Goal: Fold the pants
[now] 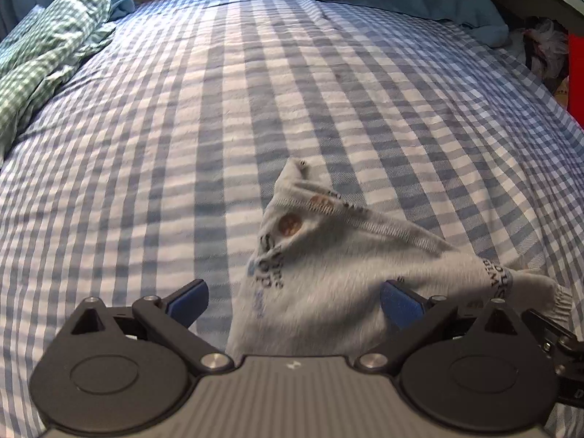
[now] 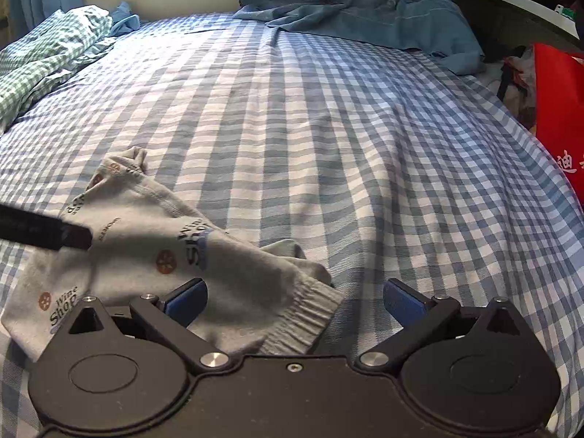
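Observation:
Small grey pants (image 1: 328, 273) with printed words and orange round marks lie bunched on the blue checked bed cover (image 1: 219, 127). In the left wrist view my left gripper (image 1: 294, 303) is open just above them, with cloth lying between its blue pads but not pinched. In the right wrist view the same pants (image 2: 146, 255) lie at lower left, ribbed cuff (image 2: 306, 317) toward the camera. My right gripper (image 2: 295, 301) is open over that cuff. The left gripper's black finger (image 2: 47, 231) pokes in from the left edge over the pants.
A green checked cloth (image 2: 47, 51) lies heaped at the far left, and a blue garment (image 2: 365, 18) at the head of the bed. A red bag (image 2: 558, 116) stands past the bed's right edge. The checked cover stretches wide beyond the pants.

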